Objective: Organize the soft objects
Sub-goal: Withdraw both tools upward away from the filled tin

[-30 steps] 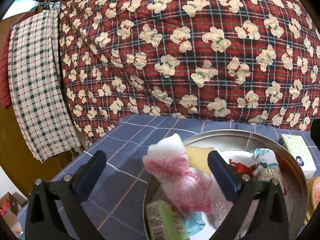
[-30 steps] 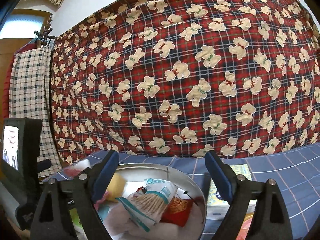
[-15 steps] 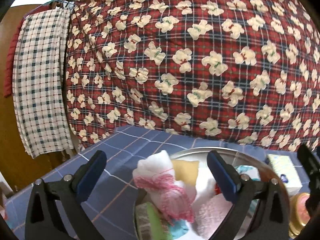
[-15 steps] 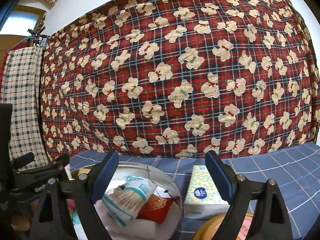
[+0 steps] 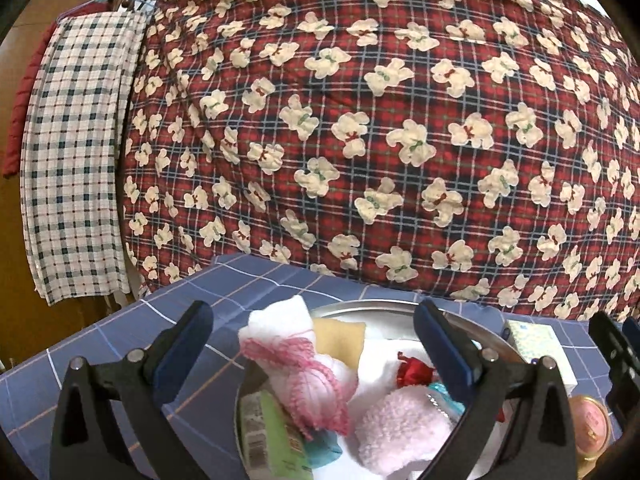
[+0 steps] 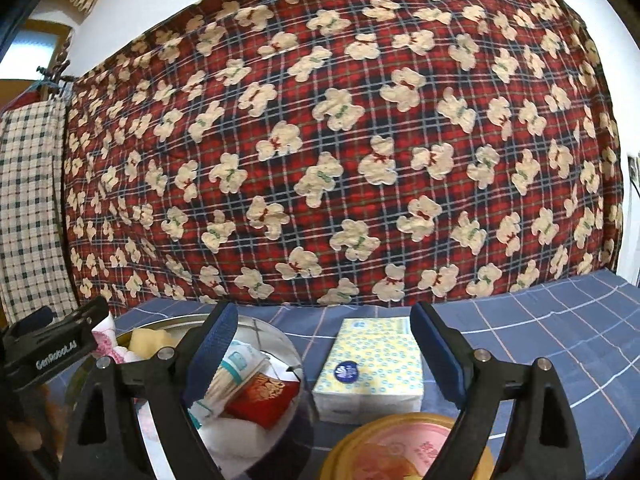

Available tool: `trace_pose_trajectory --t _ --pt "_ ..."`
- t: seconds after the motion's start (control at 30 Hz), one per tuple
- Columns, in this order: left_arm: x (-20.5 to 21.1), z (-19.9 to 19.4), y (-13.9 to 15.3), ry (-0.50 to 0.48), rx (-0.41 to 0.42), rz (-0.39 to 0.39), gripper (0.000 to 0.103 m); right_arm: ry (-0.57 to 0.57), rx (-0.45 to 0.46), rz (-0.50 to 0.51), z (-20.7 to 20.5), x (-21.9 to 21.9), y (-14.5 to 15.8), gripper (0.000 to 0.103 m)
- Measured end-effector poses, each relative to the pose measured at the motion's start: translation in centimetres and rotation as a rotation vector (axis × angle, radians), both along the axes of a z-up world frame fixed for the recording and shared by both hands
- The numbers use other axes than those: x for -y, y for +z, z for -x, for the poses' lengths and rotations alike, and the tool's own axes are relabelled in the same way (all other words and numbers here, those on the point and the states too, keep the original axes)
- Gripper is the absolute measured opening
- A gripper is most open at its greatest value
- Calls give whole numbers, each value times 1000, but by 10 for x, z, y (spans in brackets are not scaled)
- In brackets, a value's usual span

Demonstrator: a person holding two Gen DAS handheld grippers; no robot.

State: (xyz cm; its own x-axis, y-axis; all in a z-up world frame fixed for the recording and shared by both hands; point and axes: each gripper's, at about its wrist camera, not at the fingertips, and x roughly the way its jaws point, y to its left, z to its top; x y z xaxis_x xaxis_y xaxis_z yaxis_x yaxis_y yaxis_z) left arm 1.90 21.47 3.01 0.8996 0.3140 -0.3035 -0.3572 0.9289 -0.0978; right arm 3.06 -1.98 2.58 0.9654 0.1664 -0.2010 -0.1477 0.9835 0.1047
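A round metal basin (image 5: 380, 306) on the blue checked tablecloth holds a white cloth with pink yarn trim (image 5: 280, 324), a fluffy pink cloth (image 5: 400, 424), a yellow sponge (image 5: 340, 338) and a green packet (image 5: 276, 432). My left gripper (image 5: 313, 312) hovers open over the basin's near left side, its pads touching nothing. My right gripper (image 6: 322, 312) is open too, and frames a yellow-and-white tissue pack (image 6: 372, 360) lying just right of the basin (image 6: 280, 332). A swab packet (image 6: 236, 368) and a red packet (image 6: 264, 396) lie in the basin.
A gold-rimmed round tin with a pink lid (image 6: 400, 448) sits in front of the tissue pack. A red plaid bear-print quilt (image 5: 360, 140) rises right behind the table. A checked cloth (image 5: 76, 160) hangs at the left. The left gripper's body (image 6: 52, 348) shows at the right view's left edge.
My right gripper has swung rightward from over the basin to face the tissue pack. My left gripper has shifted and rolled a little, bringing the fluffy pink cloth into view. Both stayed open.
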Motion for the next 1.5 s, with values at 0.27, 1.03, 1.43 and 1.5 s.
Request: trace_pose_trajectory --t 0.27,1.03,1.43,1.5 --pt "14 4 -1 -10 5 -41 100 -22 0 -4 3 15 1 90" --pt "69 6 -9 -134 -31 -87 100 -94 -20 22 4 69 -1 90" --pt "102 2 -12 -209 -61 -93 100 -147 -54 16 1 105 -3 90" --pt "109 2 -12 -228 -61 -95 100 -157 -60 8 1 111 -3 90"
